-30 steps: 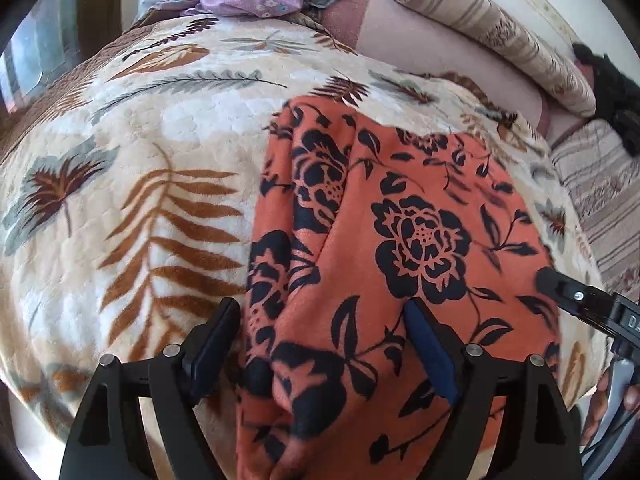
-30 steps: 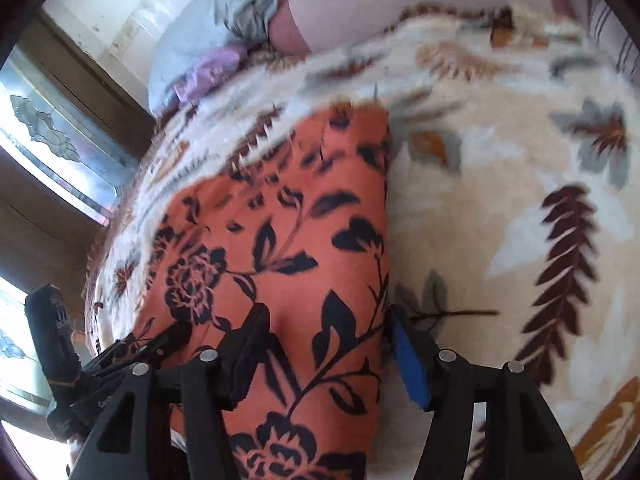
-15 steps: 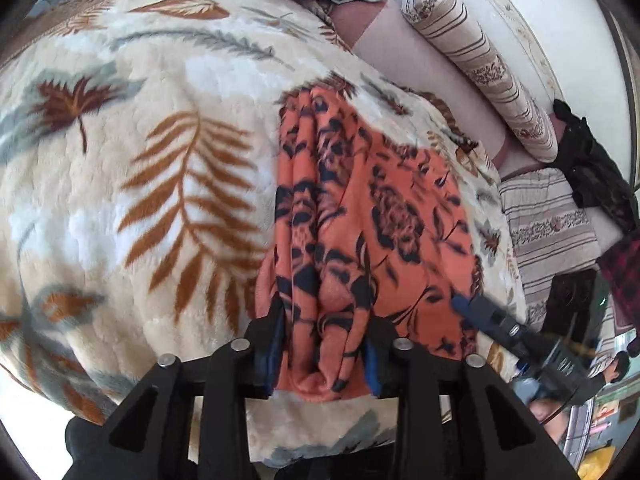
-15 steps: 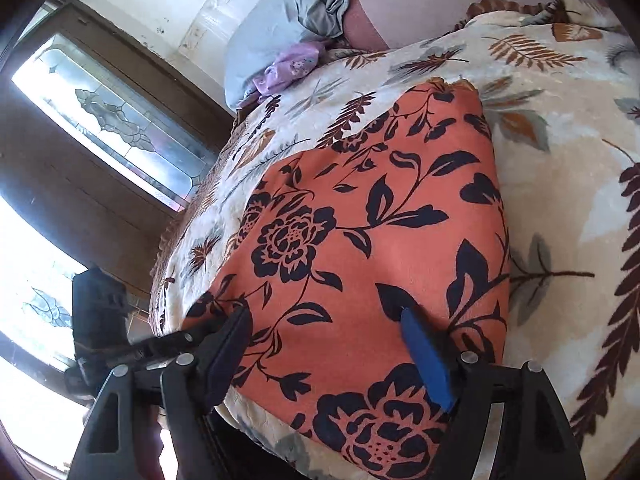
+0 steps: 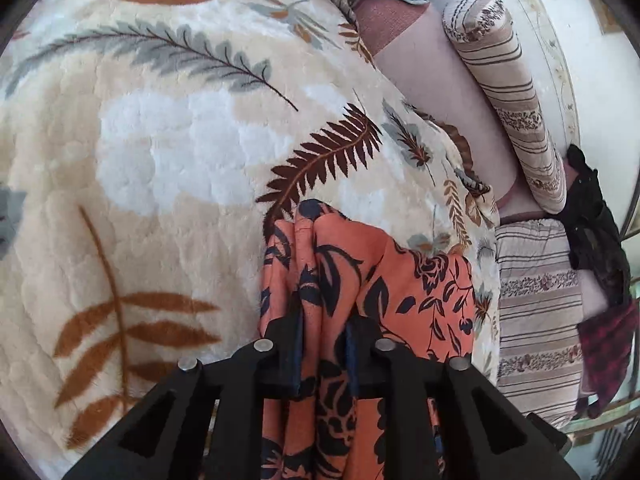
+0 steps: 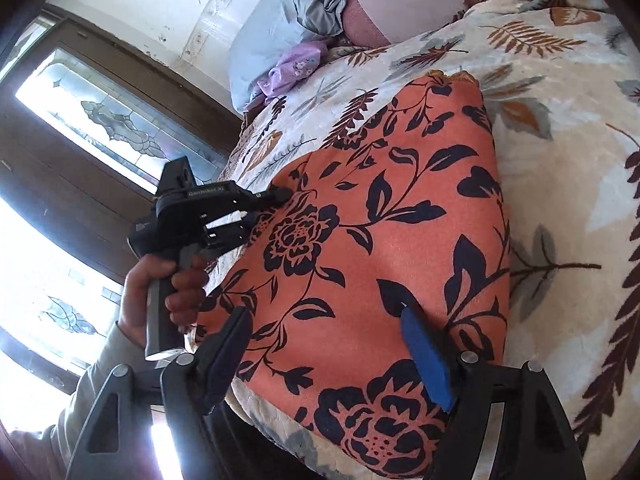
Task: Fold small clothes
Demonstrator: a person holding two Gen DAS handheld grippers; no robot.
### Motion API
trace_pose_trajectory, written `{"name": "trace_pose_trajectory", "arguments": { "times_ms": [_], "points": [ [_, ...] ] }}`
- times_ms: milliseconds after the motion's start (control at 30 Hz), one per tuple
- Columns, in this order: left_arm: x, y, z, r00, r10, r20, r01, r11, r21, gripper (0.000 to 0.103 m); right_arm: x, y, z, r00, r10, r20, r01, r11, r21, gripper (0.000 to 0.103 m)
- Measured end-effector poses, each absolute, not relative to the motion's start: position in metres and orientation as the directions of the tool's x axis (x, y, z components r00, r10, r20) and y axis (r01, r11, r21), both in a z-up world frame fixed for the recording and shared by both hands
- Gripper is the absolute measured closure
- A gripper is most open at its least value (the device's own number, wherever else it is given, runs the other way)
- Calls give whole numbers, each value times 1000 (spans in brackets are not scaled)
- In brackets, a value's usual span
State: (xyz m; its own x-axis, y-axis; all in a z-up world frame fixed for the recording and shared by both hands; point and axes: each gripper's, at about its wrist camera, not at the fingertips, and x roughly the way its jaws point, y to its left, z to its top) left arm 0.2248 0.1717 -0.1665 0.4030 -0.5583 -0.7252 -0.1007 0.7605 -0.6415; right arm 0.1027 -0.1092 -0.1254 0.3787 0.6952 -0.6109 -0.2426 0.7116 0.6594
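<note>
An orange garment with a dark floral print (image 6: 380, 240) lies spread on a cream blanket with leaf patterns (image 6: 572, 184). My left gripper (image 5: 323, 354) is shut on a bunched edge of the garment (image 5: 320, 264) and lifts it off the blanket (image 5: 160, 152). In the right wrist view the left gripper (image 6: 276, 196) grips the garment's left edge, held by a hand. My right gripper (image 6: 328, 344) is open, its fingers standing apart over the garment's near end.
A striped bolster (image 5: 508, 92) and a striped cushion (image 5: 536, 320) lie at the right. Dark clothes (image 5: 596, 232) hang at the far right. A purple cloth (image 6: 292, 68) and a grey-blue pillow (image 6: 280, 20) sit at the bed's far end. A window door (image 6: 100, 120) stands left.
My left gripper closed on the garment's edge and has pulled it up and across, bunching the fabric. My right gripper stayed open and rose slightly over the near end.
</note>
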Motion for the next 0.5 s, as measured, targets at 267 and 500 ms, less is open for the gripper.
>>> {"name": "trace_pose_trajectory", "arguments": {
  "times_ms": [267,500],
  "points": [
    [173,172,-168,423,-473,-773,-32,845,-534,75,103,-109,-127,376,696,-612,-237,711,662,23],
    [105,168,-135,523,-506,-686,53,823,-566,40,107,-115,-124,358,705,-612,-192,697,690,23]
  ]
}}
